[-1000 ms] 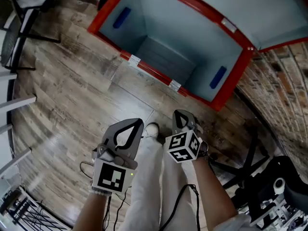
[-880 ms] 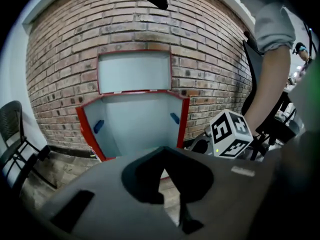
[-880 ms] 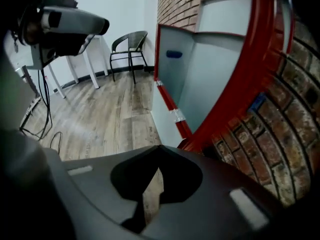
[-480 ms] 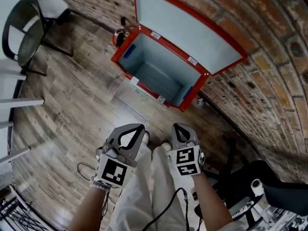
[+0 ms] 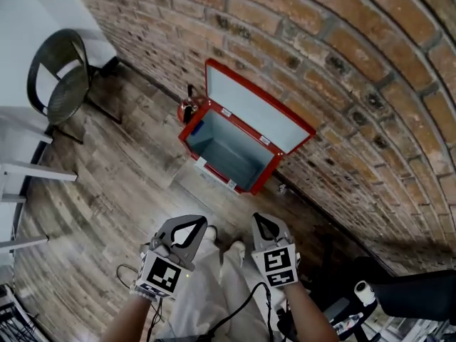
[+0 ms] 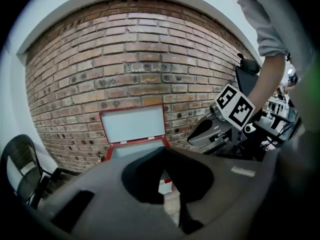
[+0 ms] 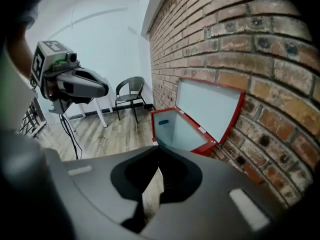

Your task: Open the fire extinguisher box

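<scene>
Fig.: your L tongs shut, empty | your R tongs shut, empty | fire extinguisher box on floor at brick wall, lid up, well ahead of both tongs, no contact.

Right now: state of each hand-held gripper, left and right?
Left hand-held gripper: closed, holding nothing.
Right hand-held gripper: closed, holding nothing.

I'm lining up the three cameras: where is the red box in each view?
Head view: red box, lid up, just above centre.
Left gripper view: box slightly left of centre, about mid-height.
Right gripper view: box slightly right of centre, about mid-height.
Shared landmark: the brick wall behind it.
</scene>
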Demonstrator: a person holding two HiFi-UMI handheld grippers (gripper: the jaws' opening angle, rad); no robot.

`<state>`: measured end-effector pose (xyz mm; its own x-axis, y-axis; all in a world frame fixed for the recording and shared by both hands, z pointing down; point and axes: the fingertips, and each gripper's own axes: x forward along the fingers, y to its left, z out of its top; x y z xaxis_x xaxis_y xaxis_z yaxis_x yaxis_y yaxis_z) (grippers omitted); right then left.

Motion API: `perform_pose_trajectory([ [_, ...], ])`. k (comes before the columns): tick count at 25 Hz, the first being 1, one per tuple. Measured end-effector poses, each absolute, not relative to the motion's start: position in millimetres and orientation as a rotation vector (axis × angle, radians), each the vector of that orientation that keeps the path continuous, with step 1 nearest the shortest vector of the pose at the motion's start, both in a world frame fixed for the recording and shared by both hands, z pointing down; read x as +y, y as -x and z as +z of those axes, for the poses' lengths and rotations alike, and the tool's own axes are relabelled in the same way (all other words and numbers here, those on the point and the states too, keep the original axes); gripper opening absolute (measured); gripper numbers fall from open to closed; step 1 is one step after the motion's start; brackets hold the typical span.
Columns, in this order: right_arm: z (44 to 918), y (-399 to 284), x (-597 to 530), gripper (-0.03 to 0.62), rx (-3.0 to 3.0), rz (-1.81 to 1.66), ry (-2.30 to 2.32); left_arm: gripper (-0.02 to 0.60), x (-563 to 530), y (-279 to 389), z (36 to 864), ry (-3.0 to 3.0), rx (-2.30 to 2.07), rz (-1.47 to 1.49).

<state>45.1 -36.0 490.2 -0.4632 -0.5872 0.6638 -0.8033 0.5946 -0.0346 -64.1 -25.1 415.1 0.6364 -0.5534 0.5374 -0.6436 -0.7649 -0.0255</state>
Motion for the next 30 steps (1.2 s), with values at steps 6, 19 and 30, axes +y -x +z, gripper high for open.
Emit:
perform_pose_trajectory([
  [6,418.9,-49.7,-38.7,0.011,-2.264,0.392,-1.139,0.0,-36.2,61.4,348.8,-2.752,-1.066,0.76],
  [19,279.8,-73.6,-47.4,0.011,-2.359,0.3,-1.347,0.0,-43.5,57.2,223.5,-2.877,-1.207,0.654],
  [30,177.3,-79.1,-54.2,0.011,-2.444,0.111,-1.456,0.0,-53.0,53.6,132.4,-2.966,-1.283,0.502],
])
